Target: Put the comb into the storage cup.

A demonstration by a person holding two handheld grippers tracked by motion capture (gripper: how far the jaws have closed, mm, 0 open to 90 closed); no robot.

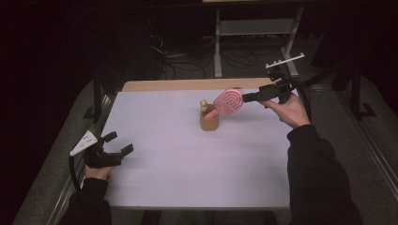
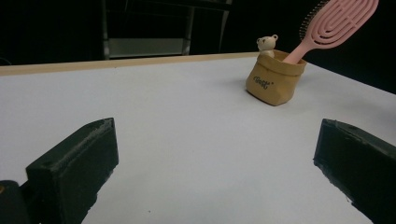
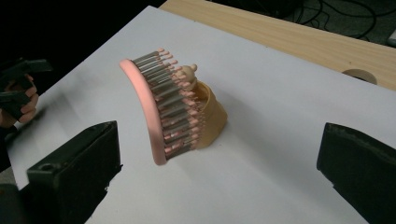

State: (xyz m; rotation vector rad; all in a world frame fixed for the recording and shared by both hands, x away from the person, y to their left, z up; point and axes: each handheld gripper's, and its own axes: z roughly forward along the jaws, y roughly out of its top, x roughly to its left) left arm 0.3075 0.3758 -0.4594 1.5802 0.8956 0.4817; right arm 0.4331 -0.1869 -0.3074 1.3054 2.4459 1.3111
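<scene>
A pink hairbrush (image 1: 228, 101) stands handle-down in a small tan pouch (image 1: 209, 123) near the middle of the white table, its head leaning out to the right. A tiny bear figure (image 1: 203, 104) peeks from the pouch. My right gripper (image 1: 248, 97) hovers just right of the brush head, open. In the right gripper view the bristled brush (image 3: 161, 112) and pouch (image 3: 212, 116) sit ahead of the wide-apart jaws, untouched. My left gripper (image 1: 118, 143) rests open at the table's left edge. Its own view looks across at the pouch (image 2: 274, 79) and brush (image 2: 338, 18).
The white table top (image 1: 187, 164) has a bare wooden strip (image 1: 187, 85) along its far edge. Beyond it stand a white metal frame (image 1: 256, 28) and floor cables (image 1: 178, 65). A hole (image 3: 357, 74) shows in the wood.
</scene>
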